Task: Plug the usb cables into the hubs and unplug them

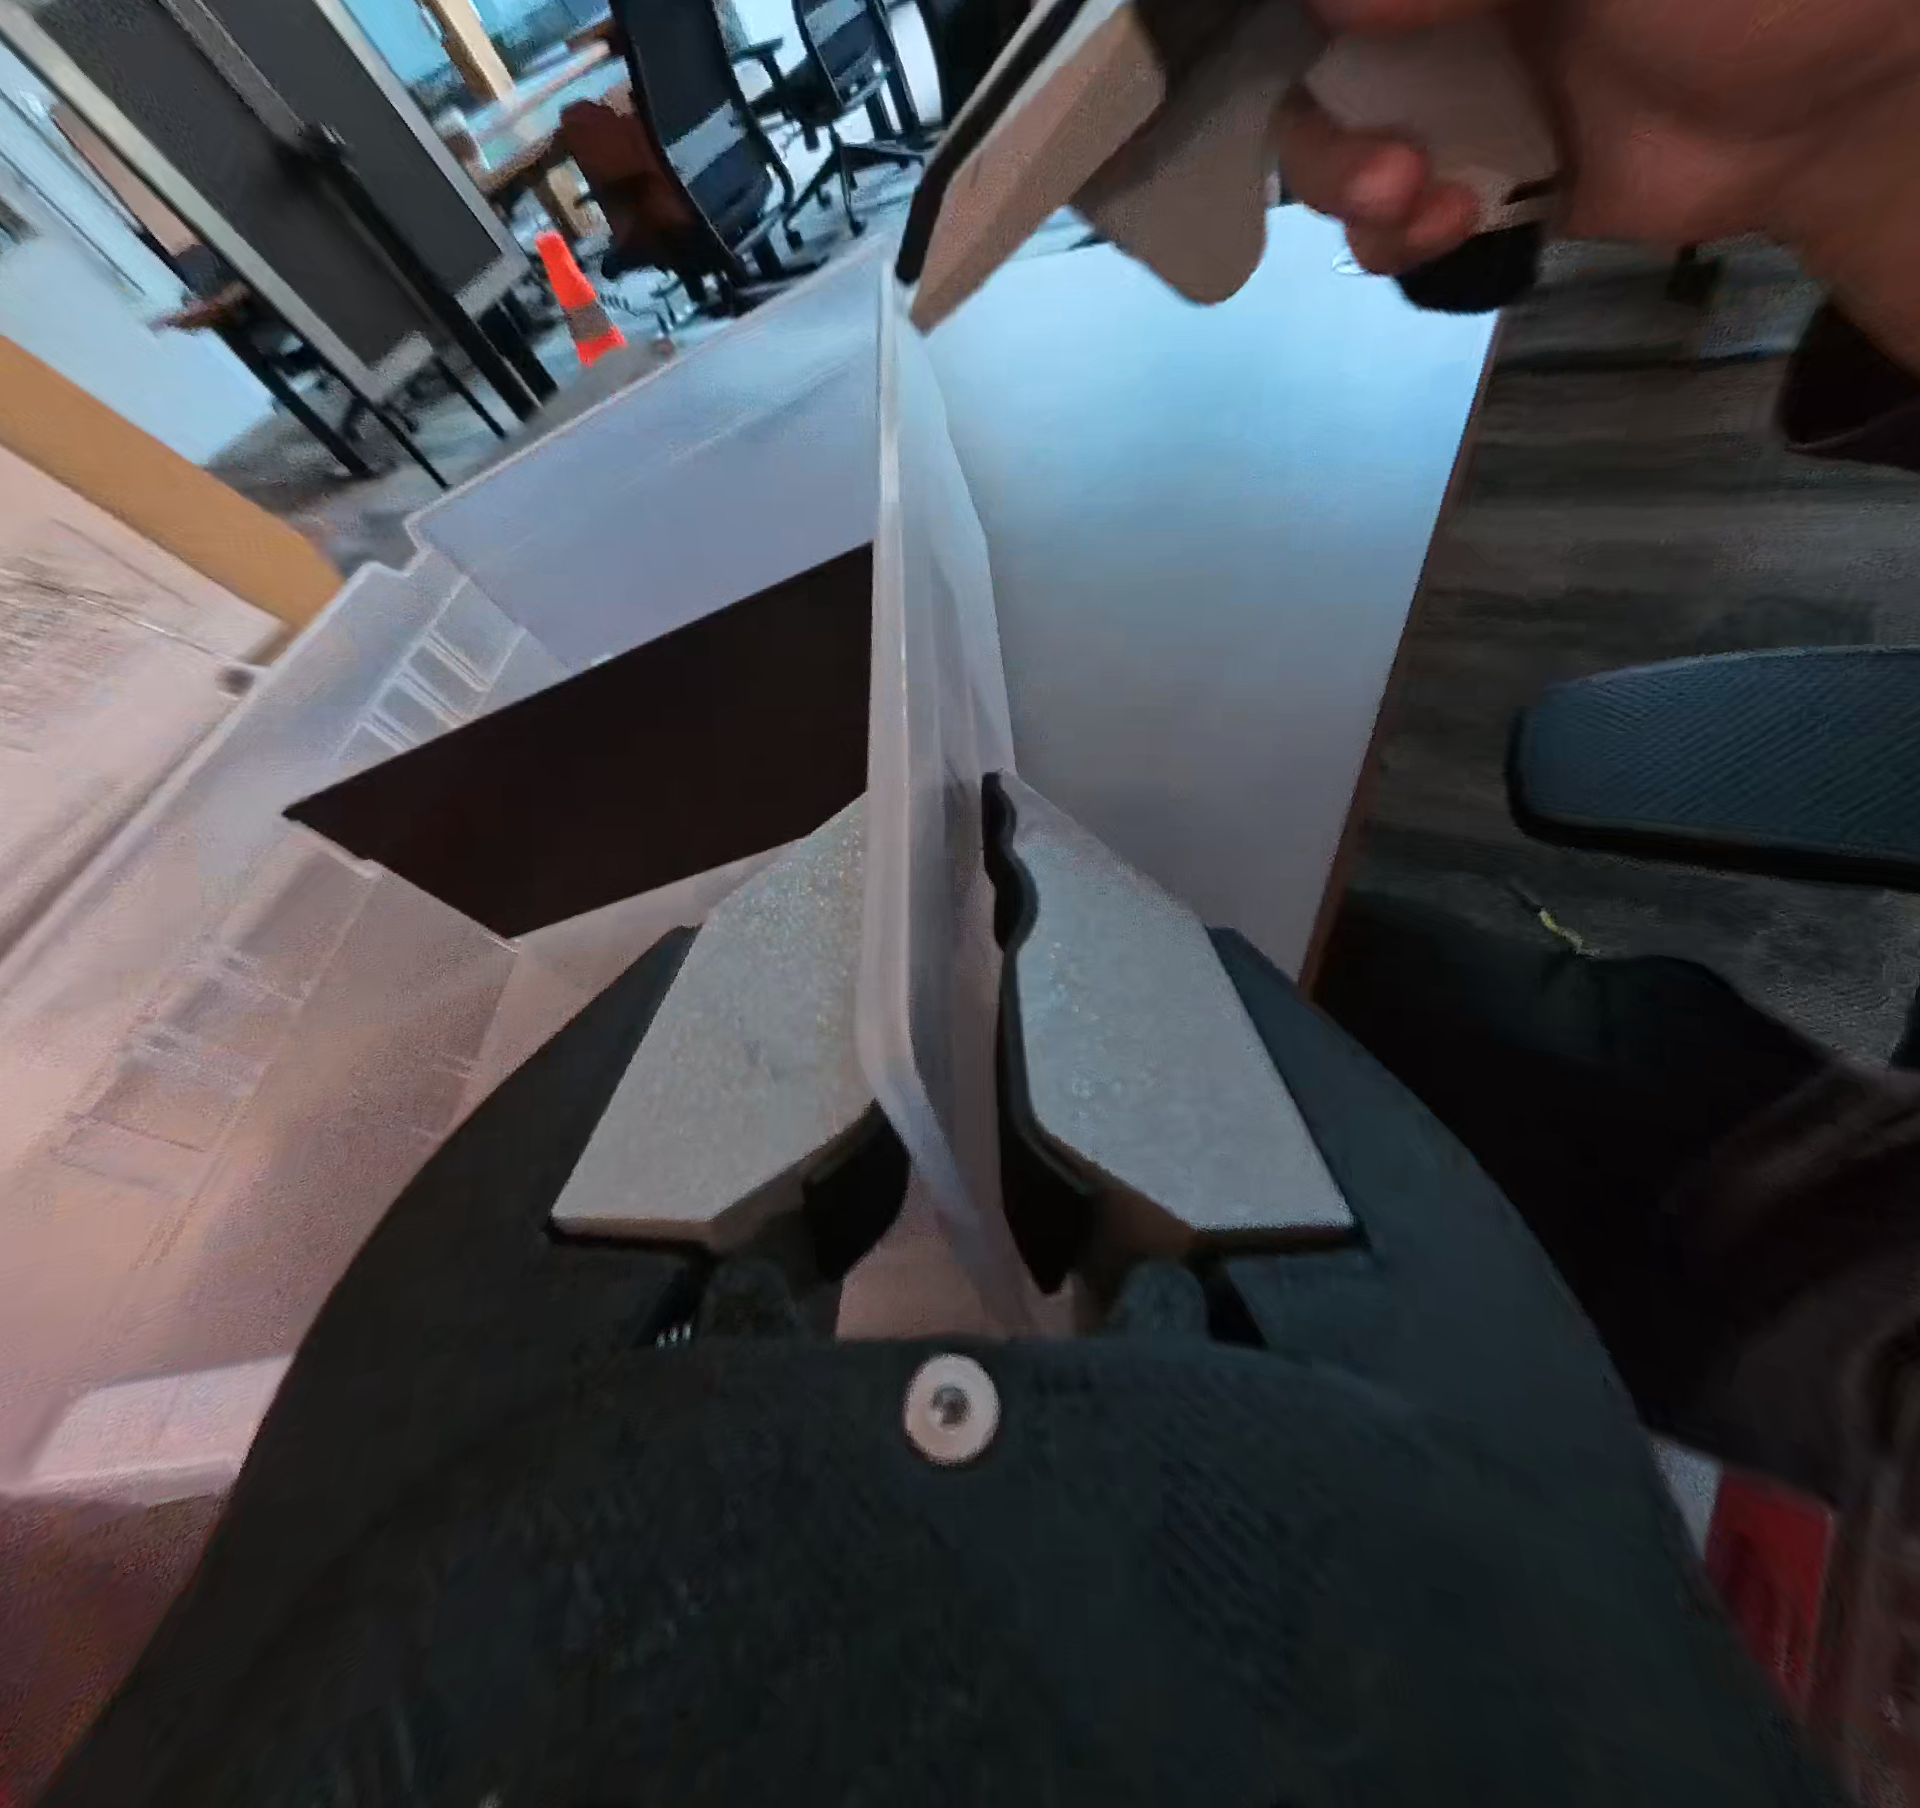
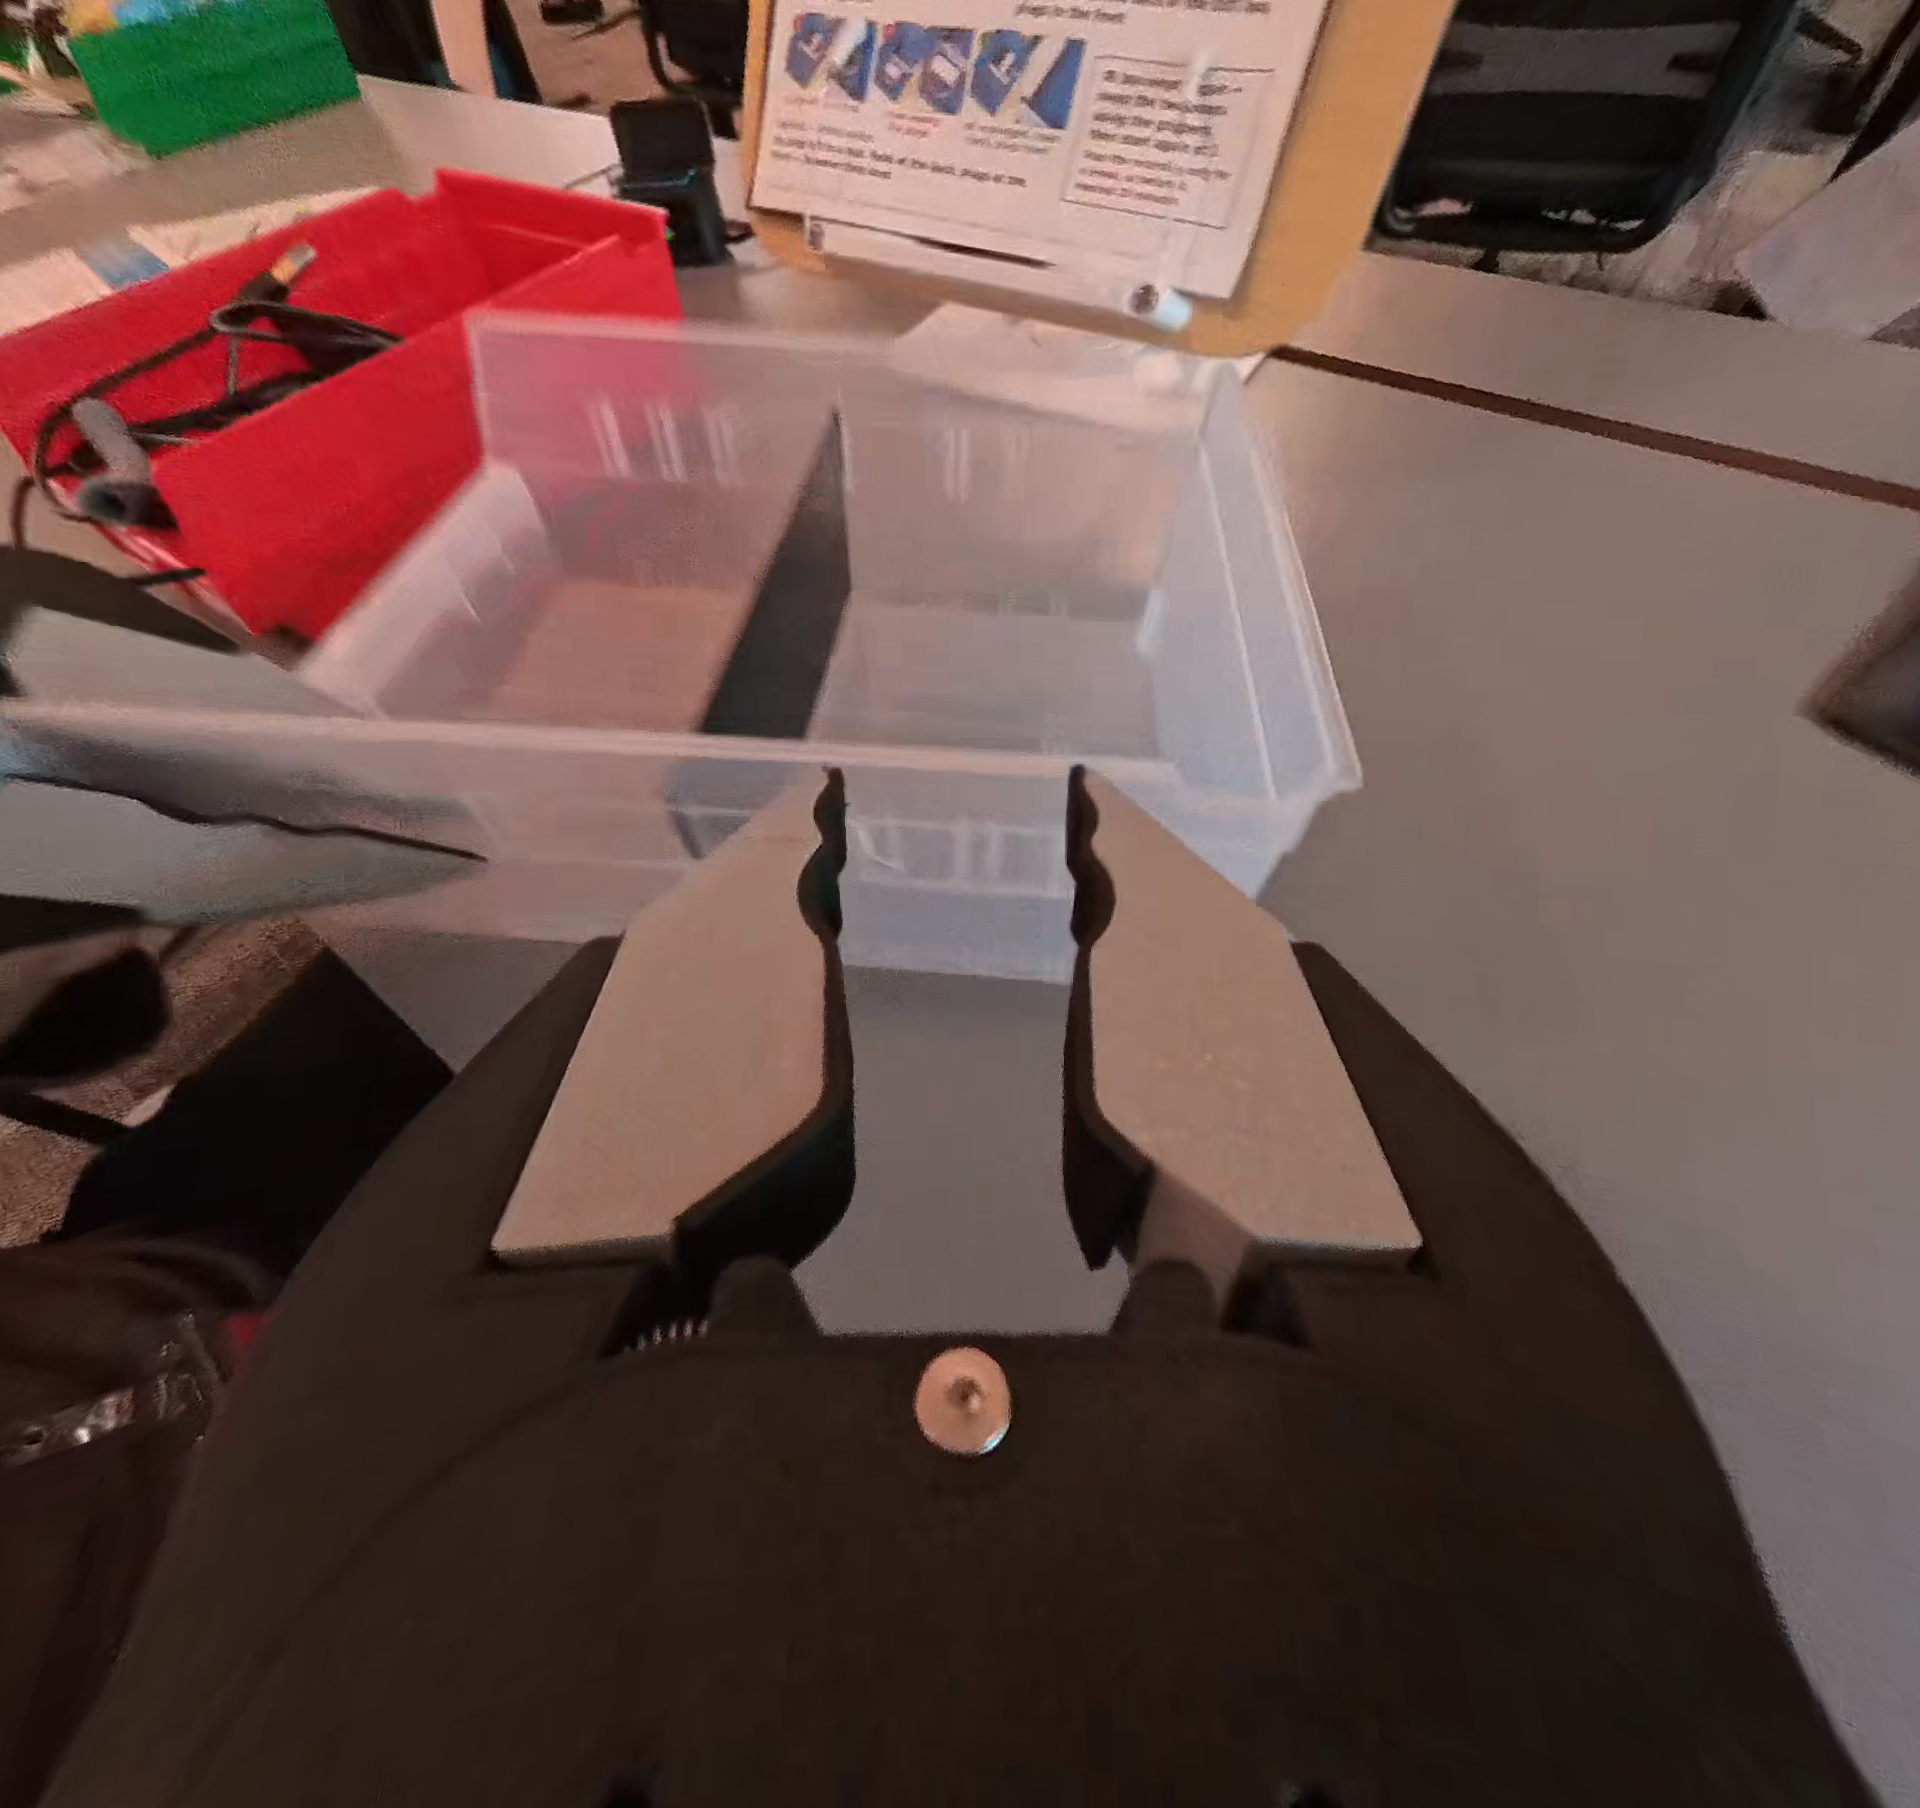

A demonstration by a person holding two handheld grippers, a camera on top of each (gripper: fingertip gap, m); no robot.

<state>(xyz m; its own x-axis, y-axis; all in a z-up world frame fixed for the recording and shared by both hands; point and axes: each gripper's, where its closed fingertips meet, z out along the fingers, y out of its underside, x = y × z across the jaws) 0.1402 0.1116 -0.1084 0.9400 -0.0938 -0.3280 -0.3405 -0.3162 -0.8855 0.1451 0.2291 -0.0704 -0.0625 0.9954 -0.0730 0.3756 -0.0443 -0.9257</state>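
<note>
- Red bin (image 2: 343,470), far left on the grey table (image 2: 1558,719): black USB cables (image 2: 223,345) lie coiled in its left compartment, one metal plug end pointing up and back. No hub can be made out.
- Clear plastic bin (image 2: 1226,615), just right of the red one and touching it: a black divider (image 2: 790,595) splits it into two compartments.
- Left gripper (image 1: 935,823): its jaws are clamped on the clear bin's near wall, one finger inside, one outside.
- Right gripper (image 2: 951,792): jaws apart with nothing between them, tips at the bin's front rim; in the left wrist view one finger meets the same wall farther along.
- A cardboard stand bearing a printed sheet (image 2: 1039,75) rises behind the clear bin.
</note>
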